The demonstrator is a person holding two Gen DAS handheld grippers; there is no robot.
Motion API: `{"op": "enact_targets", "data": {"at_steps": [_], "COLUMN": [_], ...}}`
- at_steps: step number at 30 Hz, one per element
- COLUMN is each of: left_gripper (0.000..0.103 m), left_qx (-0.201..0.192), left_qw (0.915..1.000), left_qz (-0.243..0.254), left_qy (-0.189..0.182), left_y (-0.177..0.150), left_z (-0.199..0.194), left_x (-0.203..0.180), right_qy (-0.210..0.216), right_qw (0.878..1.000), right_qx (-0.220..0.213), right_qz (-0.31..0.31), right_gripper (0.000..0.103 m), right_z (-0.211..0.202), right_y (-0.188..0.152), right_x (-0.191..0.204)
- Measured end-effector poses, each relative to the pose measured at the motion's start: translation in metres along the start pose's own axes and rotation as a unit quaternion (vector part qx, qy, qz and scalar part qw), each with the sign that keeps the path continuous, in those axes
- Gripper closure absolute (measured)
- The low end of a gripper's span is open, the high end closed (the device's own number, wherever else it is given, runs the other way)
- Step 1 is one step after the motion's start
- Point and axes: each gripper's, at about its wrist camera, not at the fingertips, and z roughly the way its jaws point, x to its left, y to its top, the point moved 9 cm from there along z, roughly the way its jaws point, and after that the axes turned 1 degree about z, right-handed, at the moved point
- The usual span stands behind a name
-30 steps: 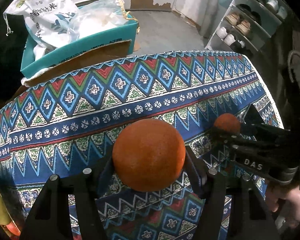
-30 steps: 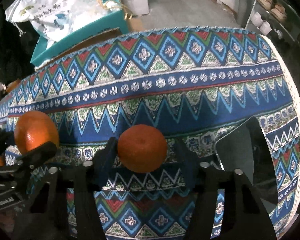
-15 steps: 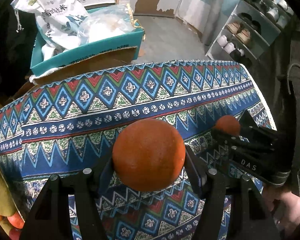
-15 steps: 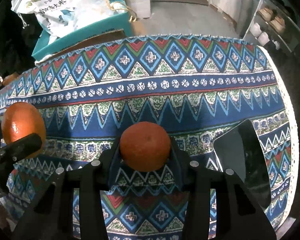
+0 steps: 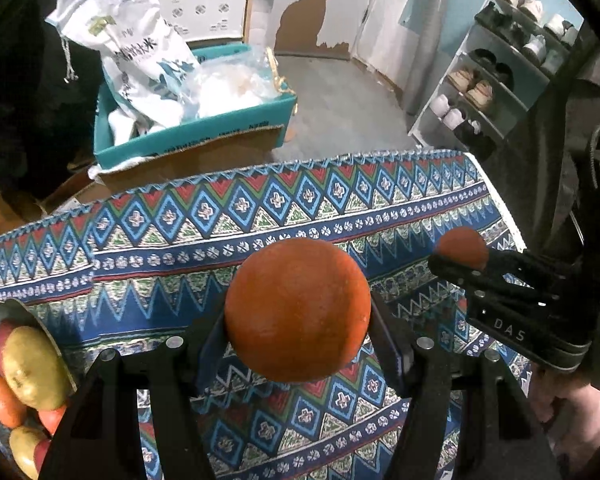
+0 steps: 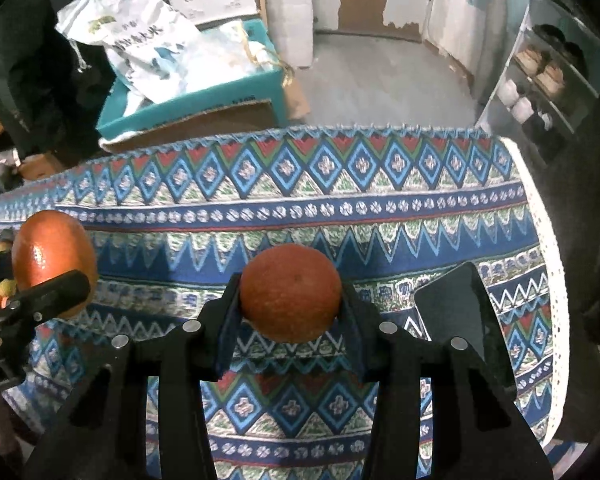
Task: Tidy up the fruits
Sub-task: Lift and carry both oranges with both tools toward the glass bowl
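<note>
My left gripper point(image 5: 298, 320) is shut on a large orange point(image 5: 298, 310), held above the patterned tablecloth point(image 5: 260, 208). My right gripper point(image 6: 291, 304) is shut on a smaller orange point(image 6: 291, 292), also lifted above the cloth. In the left wrist view the right gripper with its small orange point(image 5: 462, 246) is to the right. In the right wrist view the left gripper's large orange point(image 6: 54, 260) is at the far left. A bowl point(image 5: 40, 320) at the left edge holds several fruits, among them a yellow-green one point(image 5: 32, 368) and orange ones.
A dark flat phone-like slab point(image 6: 460, 316) lies on the cloth near its right edge. Beyond the table's far edge stands a teal box point(image 5: 188, 136) with white bags. A shoe rack point(image 5: 496, 80) stands at the right.
Both grippers have risen and pulled back with their oranges, so more floor and room shows. The fruit bowl has come into the left wrist view at the left edge.
</note>
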Motion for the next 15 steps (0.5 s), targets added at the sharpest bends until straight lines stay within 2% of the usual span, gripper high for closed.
{"op": "enact_targets", "data": {"at_steps": [15], "left_gripper": [0.037], "left_qx": [-0.045], "left_qw": [0.999], "left_qz": [-0.008], "left_qy": [0.003], "left_y": [0.002], "left_z": [-0.068], "left_x": [0.016], "right_qy": [0.022], "right_qw": [0.998], "right_qx": [-0.054], "right_qz": [-0.036], "right_gripper": [0.059], "right_z": [-0.07], "right_y": [0.017], "right_x": [0.051]}}
